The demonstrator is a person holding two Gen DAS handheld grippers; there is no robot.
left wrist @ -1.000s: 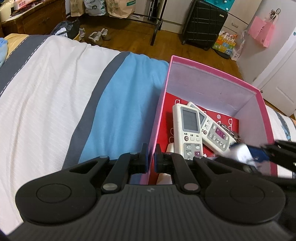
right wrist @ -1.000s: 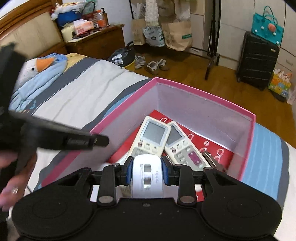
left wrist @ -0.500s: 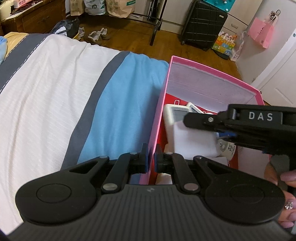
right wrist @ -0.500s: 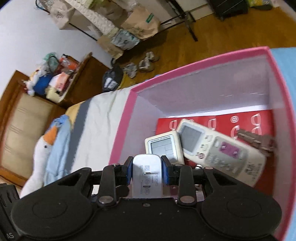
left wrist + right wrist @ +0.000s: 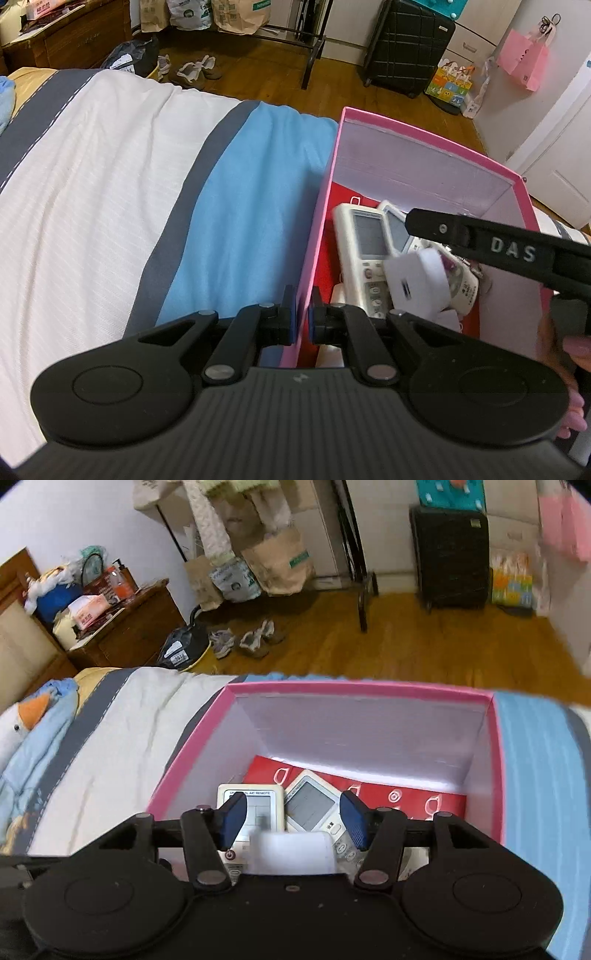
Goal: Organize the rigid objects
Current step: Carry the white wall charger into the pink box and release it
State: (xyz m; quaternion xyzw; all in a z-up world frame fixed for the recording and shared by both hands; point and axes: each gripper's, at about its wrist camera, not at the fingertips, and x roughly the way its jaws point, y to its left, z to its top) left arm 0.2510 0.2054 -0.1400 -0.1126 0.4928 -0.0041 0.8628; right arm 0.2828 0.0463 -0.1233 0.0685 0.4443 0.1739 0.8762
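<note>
A pink box point(image 5: 424, 129) point(image 5: 354, 686) with a red floor lies on the bed. My left gripper point(image 5: 303, 317) is shut on its left wall. Two white remotes point(image 5: 364, 240) point(image 5: 310, 805) lie inside. My right gripper point(image 5: 293, 821) hangs over the box and its jaws are opening, the blue pads standing apart. A white charger point(image 5: 291, 853) point(image 5: 413, 273) shows blurred below and between them, free of the pads, above the remotes. In the left wrist view one of the right gripper's fingers point(image 5: 498, 247) reaches across the box.
The bed cover point(image 5: 110, 184) has white, grey and blue stripes. A goose plush point(image 5: 22, 716) lies at the bed's left. A wooden nightstand point(image 5: 122, 631), shoes point(image 5: 255, 638) and a black suitcase point(image 5: 406, 44) stand on the floor beyond. A hand point(image 5: 569, 347) is at the right.
My right gripper has rolled back to level and its jaws have spread, letting go of the white charger, which now drops blurred into the box. The left gripper has kept its grip.
</note>
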